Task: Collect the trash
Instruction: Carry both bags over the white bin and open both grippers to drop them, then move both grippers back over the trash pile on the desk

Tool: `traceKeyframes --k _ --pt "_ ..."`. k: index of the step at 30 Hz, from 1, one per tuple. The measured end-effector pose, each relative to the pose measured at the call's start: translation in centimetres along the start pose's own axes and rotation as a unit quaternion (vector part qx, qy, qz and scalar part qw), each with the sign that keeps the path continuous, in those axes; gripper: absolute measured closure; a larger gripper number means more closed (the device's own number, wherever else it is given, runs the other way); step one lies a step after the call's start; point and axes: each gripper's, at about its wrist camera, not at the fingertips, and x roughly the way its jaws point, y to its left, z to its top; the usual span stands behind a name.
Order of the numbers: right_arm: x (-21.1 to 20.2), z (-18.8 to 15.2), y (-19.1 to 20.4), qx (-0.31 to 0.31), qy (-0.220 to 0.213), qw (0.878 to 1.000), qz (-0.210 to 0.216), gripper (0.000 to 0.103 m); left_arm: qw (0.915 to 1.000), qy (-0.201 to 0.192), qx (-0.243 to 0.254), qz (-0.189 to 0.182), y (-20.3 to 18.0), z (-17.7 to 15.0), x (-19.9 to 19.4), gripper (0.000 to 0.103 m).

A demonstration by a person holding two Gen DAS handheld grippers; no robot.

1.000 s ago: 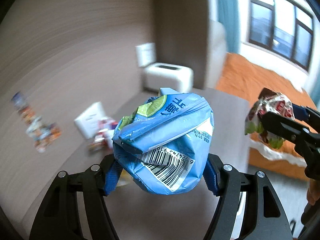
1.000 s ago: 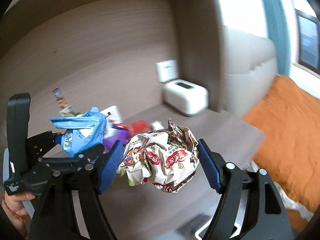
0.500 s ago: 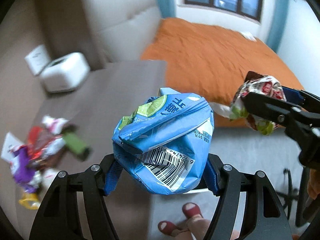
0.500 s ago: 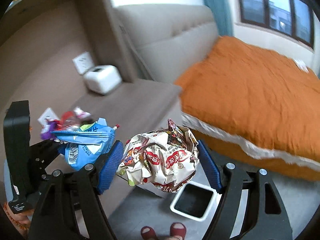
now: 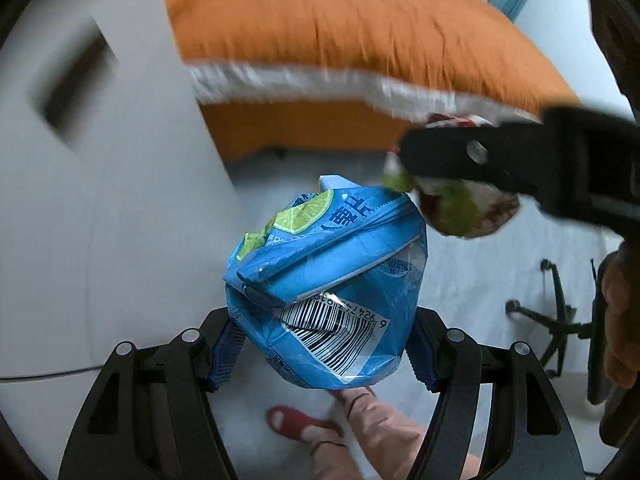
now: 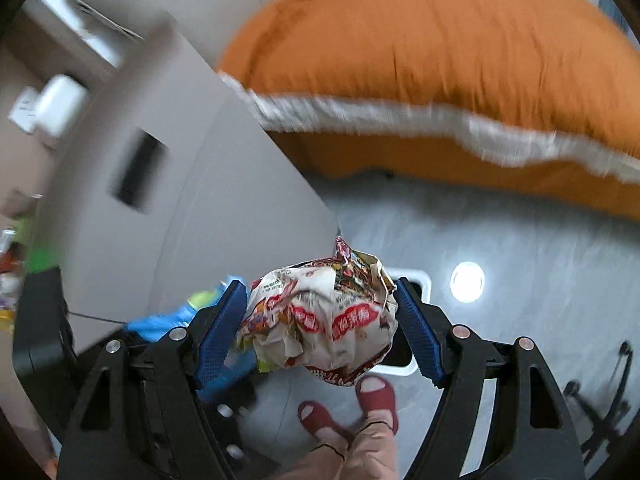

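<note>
Now that we've swung both grippers away from the counter and tipped them down toward the floor, the view is totally different from a second ago: the wall, the toaster-looking white box and the leftover wrapper pile are gone from the left wrist view, and we're looking at grey floor, the orange bed [image 5: 360, 40] and our own red slippers [image 6: 374, 394]. Left gripper [image 5: 322, 344] is still clamped on the crumpled blue chip bag [image 5: 328, 280], pads pressing both sides. Right gripper [image 6: 320, 332] is likewise squeezing the balled-up red-and-white snack wrapper [image 6: 320, 320], same grip as before. What matters is the white trash bin [image 6: 418, 280]: half a second back it sat clear in front of the right gripper, and now it's mostly hidden right behind the wrapper, only its rim and dark opening peeking out. So we reckon we're nearly lined up for the drop, right side first, though the motion blur makes exact alignment hard to call.
</note>
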Motion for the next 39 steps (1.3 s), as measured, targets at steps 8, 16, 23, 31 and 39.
traceKeyframes --k 8,16,23,31,39 --pt "16.0 -2.8 -6.2 0.028 0.061 0.998 0.001 0.026 0.998 0.055 -0.023 -0.02 1.7 -3.4 16.8 0.025" --pt "20.6 -5.1 -8.7 0.006 0.092 0.994 -0.061 0.004 0.9936 0.102 -0.043 -0.026 2.5 -6.1 24.0 0.005" --pt "12.3 -4.0 -6.2 -0.006 0.069 0.996 -0.058 0.004 0.9954 0.077 -0.052 -0.021 1.1 -4.2 17.1 0.005" --pt "-2.3 -0.8 -1.4 -0.033 -0.013 0.999 -0.034 0.004 0.9985 -0.026 -0.044 -0.02 -2.4 -0.2 0.4 0.005" --pt "-14.9 2.3 6.6 -0.121 -0.113 0.986 0.007 0.004 0.9865 -0.152 -0.061 0.006 -2.5 1.8 -14.7 0.005"
